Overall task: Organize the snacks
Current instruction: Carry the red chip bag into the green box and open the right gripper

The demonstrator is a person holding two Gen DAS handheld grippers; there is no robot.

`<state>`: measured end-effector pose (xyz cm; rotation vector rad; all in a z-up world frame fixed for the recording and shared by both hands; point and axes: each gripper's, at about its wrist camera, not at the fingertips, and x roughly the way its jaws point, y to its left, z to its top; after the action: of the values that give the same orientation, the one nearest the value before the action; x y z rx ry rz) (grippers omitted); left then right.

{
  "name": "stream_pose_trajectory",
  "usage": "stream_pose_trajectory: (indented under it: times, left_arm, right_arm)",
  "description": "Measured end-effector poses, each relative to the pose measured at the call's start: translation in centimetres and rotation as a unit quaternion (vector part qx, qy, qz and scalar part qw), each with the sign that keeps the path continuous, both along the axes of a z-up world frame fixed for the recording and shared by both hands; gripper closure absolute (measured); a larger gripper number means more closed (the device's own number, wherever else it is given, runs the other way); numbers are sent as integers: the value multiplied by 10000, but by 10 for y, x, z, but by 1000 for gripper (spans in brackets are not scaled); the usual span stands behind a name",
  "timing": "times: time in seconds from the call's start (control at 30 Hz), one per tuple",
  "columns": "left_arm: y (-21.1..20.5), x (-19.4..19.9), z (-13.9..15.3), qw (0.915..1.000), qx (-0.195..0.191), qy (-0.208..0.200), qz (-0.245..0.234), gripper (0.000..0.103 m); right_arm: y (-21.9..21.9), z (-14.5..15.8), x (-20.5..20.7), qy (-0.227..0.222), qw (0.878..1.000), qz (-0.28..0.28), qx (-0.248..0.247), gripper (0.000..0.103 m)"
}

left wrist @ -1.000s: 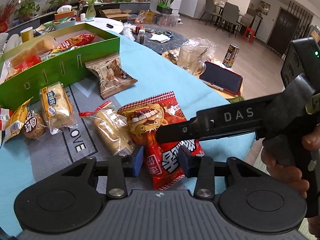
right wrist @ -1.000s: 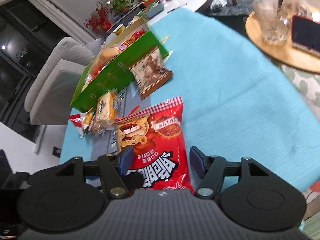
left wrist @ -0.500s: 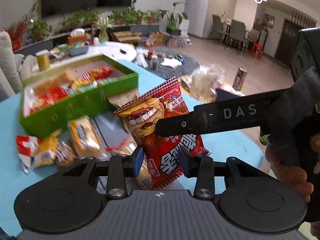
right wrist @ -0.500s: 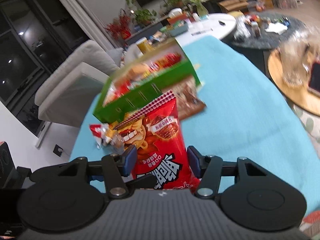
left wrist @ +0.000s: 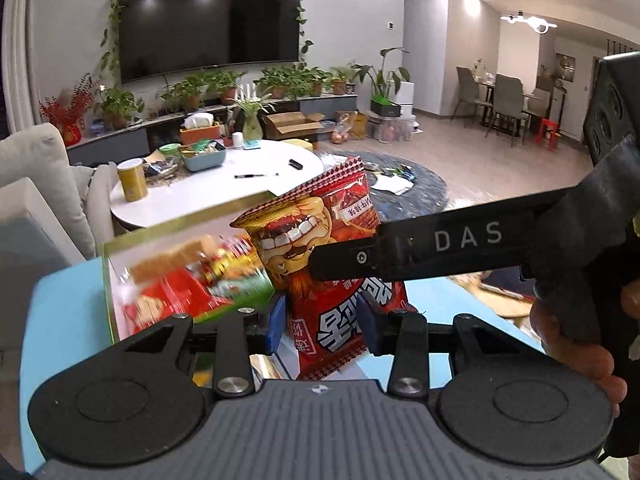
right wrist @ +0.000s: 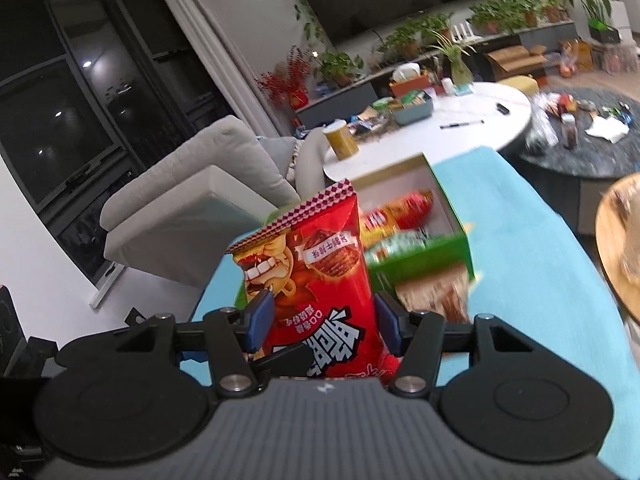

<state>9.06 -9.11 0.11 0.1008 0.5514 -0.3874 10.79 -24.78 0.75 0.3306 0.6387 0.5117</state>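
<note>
Fingers of my left gripper [left wrist: 321, 320] are clamped on the lower part of the red snack bag [left wrist: 320, 240], and those of my right gripper [right wrist: 323, 322] pinch the same bag by its two side edges. The bag hangs upright in the air, clear of the counter [right wrist: 540, 280], in front of the green box [right wrist: 420, 256].

The likeliest trouble, as I judge it, comes from two grips sharing one slick, air-filled packet. If my hands drift apart or twist against each other, the foil could slide out of one pair of pads or the seam could strain. Squeezing harder would crush what is inside.

The box already holds several packets, so a careless drop could leave the bag perched on top or tipping over the wall onto the brown packet [right wrist: 432, 292] lying just outside it.
</note>
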Motion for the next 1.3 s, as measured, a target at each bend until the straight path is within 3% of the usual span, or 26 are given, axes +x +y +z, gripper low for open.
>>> stream_pose_trajectory:
  times: [0.37, 0.73, 0.9, 1.0, 1.3]
  left_arm:
    - [-3, 76, 1, 9999, 8, -3, 103, 66]
    - [-7, 113, -17, 9996, 54, 213, 194, 66]
    - [-3, 127, -33, 9974, 125, 392, 592, 52]
    - [8, 127, -37, 9965, 81, 447, 706, 51]
    - [38, 96, -24, 9942, -78, 271, 1039, 43]
  right_arm:
    - [3, 5, 65, -48, 10000, -66, 2, 45]
    - [2, -8, 110, 113, 9999, -64, -31, 45]
    - [6, -25, 130, 208, 9995, -193, -100, 44]
    - [2, -29, 127, 139, 9980, -586, -209, 44]
    - [-7, -18, 91, -48, 9986, -398, -346, 44]
